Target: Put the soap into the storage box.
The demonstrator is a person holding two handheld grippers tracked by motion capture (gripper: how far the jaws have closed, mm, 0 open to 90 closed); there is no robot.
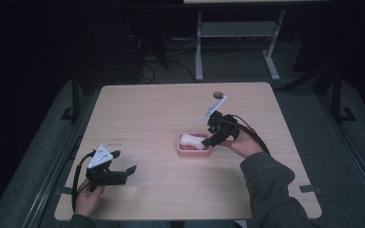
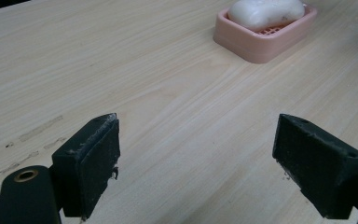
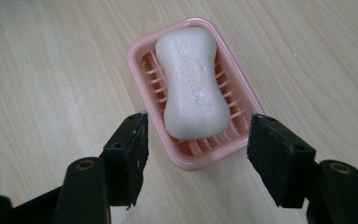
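Observation:
A white bar of soap (image 1: 190, 139) (image 3: 193, 88) lies in a pink slatted soap dish (image 1: 193, 152) (image 3: 137, 70) near the middle of the wooden table (image 1: 161, 109). My right gripper (image 1: 214, 138) (image 3: 198, 119) hovers at the dish's right end, open, its black jaws standing apart on either side of the dish's near end without touching the soap. At the table's front left, my left gripper (image 1: 126, 161) (image 2: 198, 123) is wide open over bare wood with nothing between its jaws. From there the dish (image 2: 261, 44) and soap (image 2: 265, 11) lie farther off.
A small dark round object (image 1: 218, 94) sits near the table's far edge, behind the right gripper. Faint tape marks (image 1: 115, 139) (image 2: 39, 128) show on the wood at the left. A grey desk frame (image 1: 237, 33) stands on the dark floor beyond the table.

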